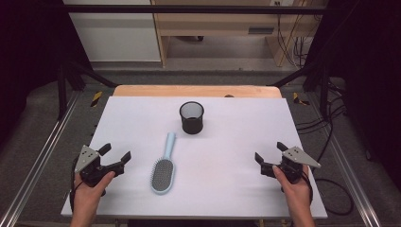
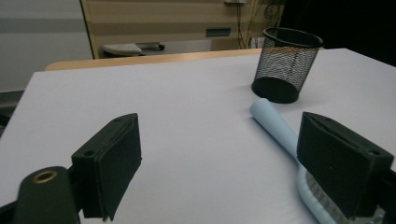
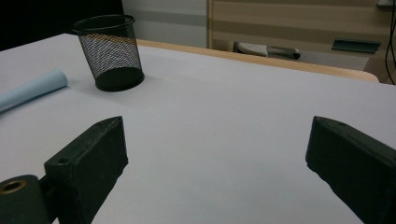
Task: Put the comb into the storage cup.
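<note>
A light blue hairbrush (image 1: 163, 167) lies flat near the table's front middle, bristles up and handle toward the back. Behind it a black mesh cup (image 1: 191, 117) stands upright. My left gripper (image 1: 115, 155) rests on the table at the front left, open, nothing between its jaws, a short way left of the brush. In the left gripper view the hairbrush handle (image 2: 275, 125) runs past the right jaw toward the mesh cup (image 2: 286, 64). My right gripper (image 1: 269, 153) sits at the front right, open and empty. The right gripper view has the mesh cup (image 3: 110, 51) and the handle tip (image 3: 35, 87) at upper left.
A white sheet (image 1: 236, 142) covers the table; a wooden edge (image 1: 196, 91) shows along the back. Metal rails (image 1: 38, 156) flank the table. Cables (image 1: 331, 123) hang at the right. A shelf unit stands beyond the table.
</note>
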A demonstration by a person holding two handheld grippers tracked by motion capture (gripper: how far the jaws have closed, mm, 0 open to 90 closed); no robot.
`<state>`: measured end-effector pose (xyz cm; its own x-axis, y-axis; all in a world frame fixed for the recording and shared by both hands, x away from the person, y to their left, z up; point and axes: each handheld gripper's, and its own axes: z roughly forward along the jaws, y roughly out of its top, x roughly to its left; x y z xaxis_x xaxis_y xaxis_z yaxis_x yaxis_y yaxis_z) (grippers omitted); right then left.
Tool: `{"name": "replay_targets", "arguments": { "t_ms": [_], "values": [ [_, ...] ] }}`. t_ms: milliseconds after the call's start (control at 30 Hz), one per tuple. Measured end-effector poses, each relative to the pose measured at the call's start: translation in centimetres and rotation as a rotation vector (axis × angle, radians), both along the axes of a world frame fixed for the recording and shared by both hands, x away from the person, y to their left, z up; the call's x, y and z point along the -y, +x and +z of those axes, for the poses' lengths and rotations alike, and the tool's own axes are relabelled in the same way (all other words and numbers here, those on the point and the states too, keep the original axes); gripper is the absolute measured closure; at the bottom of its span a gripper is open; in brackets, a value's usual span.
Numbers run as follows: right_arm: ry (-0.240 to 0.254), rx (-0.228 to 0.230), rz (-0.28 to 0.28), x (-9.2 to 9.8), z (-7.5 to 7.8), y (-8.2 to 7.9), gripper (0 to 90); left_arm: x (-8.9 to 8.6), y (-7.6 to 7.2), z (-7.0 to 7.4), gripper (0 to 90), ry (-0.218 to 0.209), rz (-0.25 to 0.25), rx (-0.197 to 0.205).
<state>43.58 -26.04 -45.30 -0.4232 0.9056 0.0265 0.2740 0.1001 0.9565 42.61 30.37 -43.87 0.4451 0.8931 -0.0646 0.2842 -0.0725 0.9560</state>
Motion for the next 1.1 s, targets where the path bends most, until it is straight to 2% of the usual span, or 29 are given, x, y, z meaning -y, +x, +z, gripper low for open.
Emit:
{"name": "replay_targets", "arguments": {
  "t_ms": [167, 267, 400, 633, 733, 867, 1000, 1100],
  "values": [
    [0.000, -0.002, 0.001, -0.1, -0.1, -0.1, 5.5, 1.6, 0.6, 0.1, 23.7, 0.001, -0.071, -0.025],
    [-0.002, -0.007, 0.002, -0.1, -0.1, -0.1, 5.5, 2.8, 1.2, 0.3, 28.3, 0.031, -0.099, -0.035],
    [0.000, -0.002, 0.006, -0.1, -0.1, -0.1, 5.6, 4.0, 2.1, 1.1, 32.7, 0.032, -0.142, -0.045],
    [0.005, -0.002, 0.013, -0.3, -0.1, -0.1, 5.6, 6.5, 3.5, 3.0, 40.6, 0.080, -0.210, -0.052],
    [0.006, -0.002, 0.017, -0.3, -0.1, -0.1, 5.7, 7.7, 4.0, 3.8, 48.3, 0.107, -0.239, -0.062],
    [0.013, -0.002, 0.016, -0.3, -0.1, -0.1, 5.7, 9.3, 5.0, 4.6, 63.7, 0.121, -0.280, -0.077],
    [0.014, -0.001, 0.020, -0.3, -0.1, -0.1, 5.7, 10.7, 6.1, 4.7, 76.7, 0.153, -0.327, -0.112],
    [0.014, -0.001, 0.021, -0.3, -0.1, -0.1, 5.8, 11.6, 6.9, 4.5, 80.5, 0.175, -0.362, -0.143]
  ]
}}
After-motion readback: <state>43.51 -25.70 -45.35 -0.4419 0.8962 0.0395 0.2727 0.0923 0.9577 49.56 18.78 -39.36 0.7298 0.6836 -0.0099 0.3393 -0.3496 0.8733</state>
